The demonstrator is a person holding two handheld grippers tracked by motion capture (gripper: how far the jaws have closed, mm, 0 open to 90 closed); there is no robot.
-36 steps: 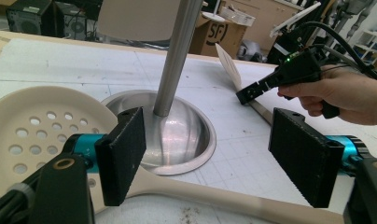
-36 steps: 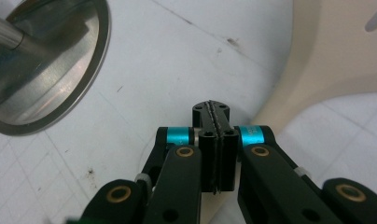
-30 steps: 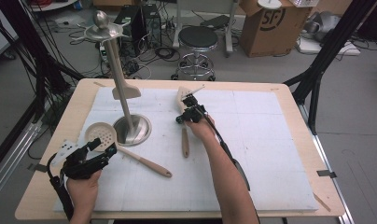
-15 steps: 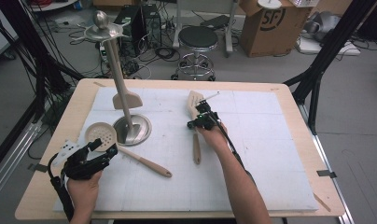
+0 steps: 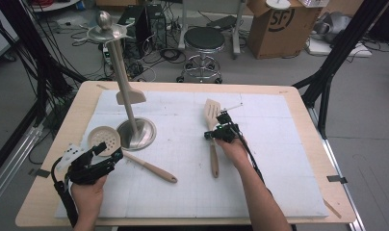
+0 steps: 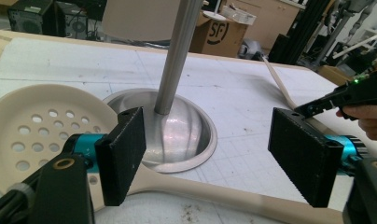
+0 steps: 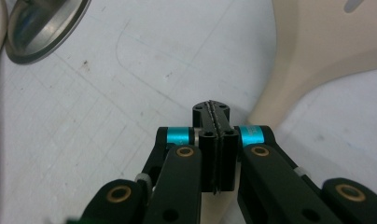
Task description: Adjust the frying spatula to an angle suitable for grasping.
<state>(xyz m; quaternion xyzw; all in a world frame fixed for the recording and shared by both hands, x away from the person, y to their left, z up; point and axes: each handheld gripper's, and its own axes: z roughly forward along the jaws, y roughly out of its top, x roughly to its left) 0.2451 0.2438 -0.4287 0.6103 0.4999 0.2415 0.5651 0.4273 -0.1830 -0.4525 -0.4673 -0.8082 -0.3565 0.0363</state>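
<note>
Room: cluttered workshop floor beyond the table — cables, a black stool point(image 5: 203, 39), a cardboard box point(image 5: 274, 26) at the far side.
Table: wooden table point(image 5: 305, 125) with a white gridded mat point(image 5: 279, 159) covering most of the top.
Stand: a metal stand point(image 5: 123, 86) rises from a round domed base point(image 5: 139, 132) at the mat's left-centre; a beige piece hangs partway up the pole. In the left gripper view the base sits right behind the jaws.
Skimmer: the round perforated skimmer point(image 5: 104, 138) lies flat just left of the base, its long handle running right and toward the near edge, under the left gripper's jaws in the left gripper view. Its shallow bowl holds nothing.
Left gripper: the left gripper point(image 5: 106, 155) sits low at the near left — jaws spread wide, pads clear of everything, the skimmer handle passing below them.
Spatula: the slotted spatula point(image 5: 213, 120) lies mid-mat, blade toward the far edge, handle toward the person.
Right gripper: the right gripper point(image 5: 215, 134) is right at the spatula's neck — jaws pressed flat together with nothing between them in the right gripper view, the beige blade just past the tips.
</note>
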